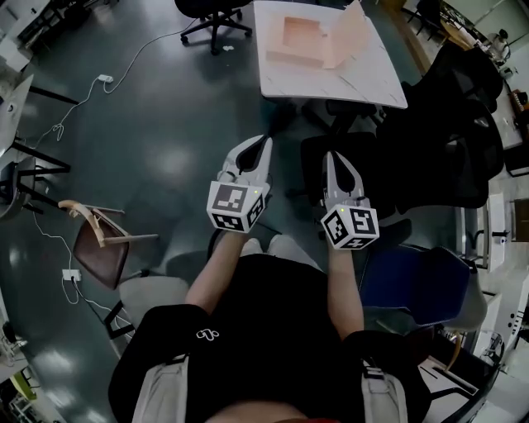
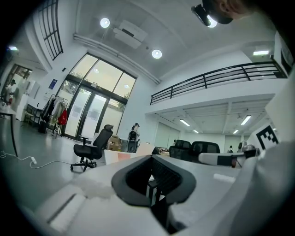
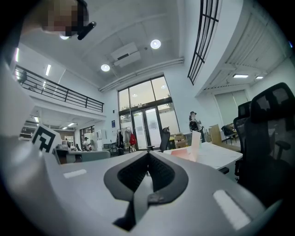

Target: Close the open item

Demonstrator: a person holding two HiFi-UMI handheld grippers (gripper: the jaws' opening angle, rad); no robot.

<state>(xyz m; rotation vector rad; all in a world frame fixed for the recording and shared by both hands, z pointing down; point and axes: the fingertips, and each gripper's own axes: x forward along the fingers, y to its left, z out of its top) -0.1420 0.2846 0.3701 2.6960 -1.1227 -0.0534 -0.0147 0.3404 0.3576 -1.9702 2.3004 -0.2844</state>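
Two tongs, both smooth white plastic shells tapering to a point, lined inside with black ribbed pads. Left tongs point(image 1: 263, 145) point(image 2: 150, 157): closed tip to tip, gripping nothing. Right tongs point(image 1: 331, 157) point(image 3: 148, 155): likewise closed, tips together, gripping nothing. Held level and side by side above the floor point(image 1: 165, 124), well short of the counter point(image 1: 376, 87). Behind each, one cube point(image 1: 235, 206) printed with black-and-white square markers, two in all.

Ahead on the counter, a single box point(image 1: 299, 40) of pale pink card, shallow and rectangular. Stands open, with its flap point(image 1: 347, 37) tilted up at the right side. Seen low in the left gripper view as a pink patch point(image 2: 123, 156), and in the right gripper view point(image 3: 185, 155) with the flap upright beside it. One counter only: a flat white square top with faint veining.

Dark, glossy floor, mirroring the ceiling lights. One black swivel chair point(image 1: 213, 16) on a star base left of the counter. A cluster of black mesh-backed chairs to its right, number hard to tell. One wooden chair point(image 1: 103, 235) with a brown seat tipped on its side at the left. Thin white cable point(image 1: 132, 68) trailing across the floor.
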